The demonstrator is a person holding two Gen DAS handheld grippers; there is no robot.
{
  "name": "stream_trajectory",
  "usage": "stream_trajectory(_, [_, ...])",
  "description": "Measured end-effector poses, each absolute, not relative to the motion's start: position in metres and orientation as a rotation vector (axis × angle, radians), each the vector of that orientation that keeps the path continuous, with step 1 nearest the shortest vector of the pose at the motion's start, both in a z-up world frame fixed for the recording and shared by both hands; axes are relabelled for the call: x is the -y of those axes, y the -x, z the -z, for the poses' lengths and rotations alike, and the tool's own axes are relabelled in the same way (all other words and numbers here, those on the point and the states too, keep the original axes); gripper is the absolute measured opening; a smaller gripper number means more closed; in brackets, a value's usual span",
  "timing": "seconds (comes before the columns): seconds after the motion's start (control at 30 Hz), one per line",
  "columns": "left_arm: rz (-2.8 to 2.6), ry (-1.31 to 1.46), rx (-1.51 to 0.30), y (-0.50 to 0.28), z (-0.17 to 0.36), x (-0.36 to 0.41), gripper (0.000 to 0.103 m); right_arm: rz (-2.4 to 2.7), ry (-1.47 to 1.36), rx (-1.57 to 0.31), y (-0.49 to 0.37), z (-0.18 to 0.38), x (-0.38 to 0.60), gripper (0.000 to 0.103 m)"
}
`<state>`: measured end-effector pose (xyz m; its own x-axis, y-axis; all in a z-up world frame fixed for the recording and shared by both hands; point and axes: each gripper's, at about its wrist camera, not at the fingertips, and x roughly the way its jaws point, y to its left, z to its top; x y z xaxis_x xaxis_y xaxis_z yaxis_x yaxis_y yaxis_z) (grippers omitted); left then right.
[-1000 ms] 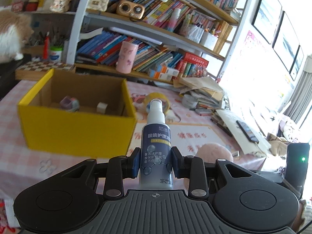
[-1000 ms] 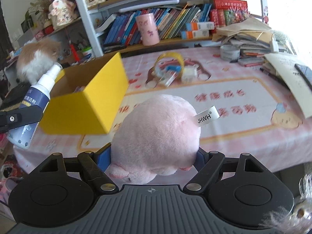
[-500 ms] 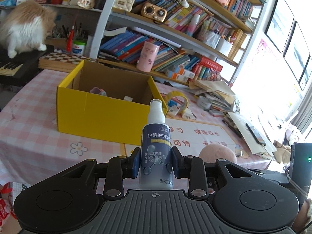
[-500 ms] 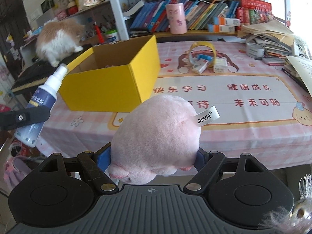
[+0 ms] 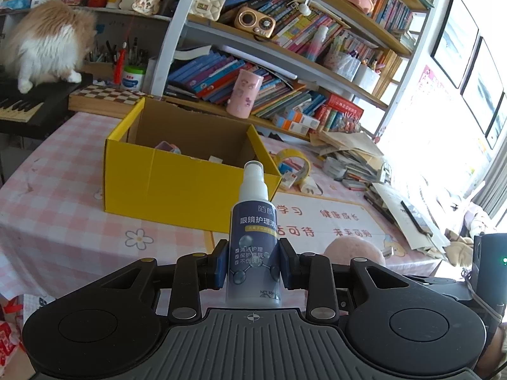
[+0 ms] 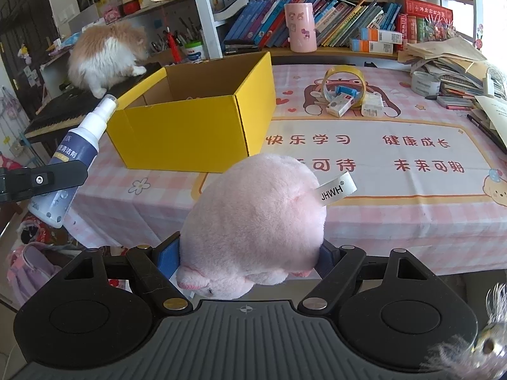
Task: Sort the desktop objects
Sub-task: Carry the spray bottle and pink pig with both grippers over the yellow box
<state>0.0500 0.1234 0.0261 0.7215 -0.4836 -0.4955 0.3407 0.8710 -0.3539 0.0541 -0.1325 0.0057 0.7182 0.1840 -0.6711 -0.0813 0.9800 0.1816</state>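
My left gripper (image 5: 253, 262) is shut on a spray bottle (image 5: 255, 240) with a dark blue label and white nozzle, held upright off the near table edge; the bottle also shows in the right wrist view (image 6: 71, 161). My right gripper (image 6: 248, 253) is shut on a pink plush toy (image 6: 256, 228) with a white tag, held in front of the table; its top shows in the left wrist view (image 5: 355, 250). An open yellow cardboard box (image 5: 187, 186) (image 6: 196, 133) stands on the pink checked tablecloth, small items inside.
A yellow tape roll (image 6: 343, 82) with small boxes and a charger lies behind the printed mat (image 6: 364, 155). Piles of papers and books (image 6: 450, 63) are at the right. A cat (image 6: 104, 53) sits on a keyboard at the left. Bookshelves stand behind.
Both grippers have pulled back from the table with their objects still held; the yellow box and table look farther away and more of the tablecloth shows.
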Motion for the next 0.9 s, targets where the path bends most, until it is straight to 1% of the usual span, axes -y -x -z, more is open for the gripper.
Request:
stream_trajectory(0.63, [0.404, 0.281, -0.619, -0.042, -0.025, -0.147, 0.032, -0.234, -0.105, -0.786, -0.059, -0.003, 0.107, 0.079])
stream_trajectory(0.9, [0.39, 0.298, -0.578, -0.054, -0.039, -0.153, 0.032, -0.26, -0.067, -0.719, -0.065, -0.019, 0.099, 0.079])
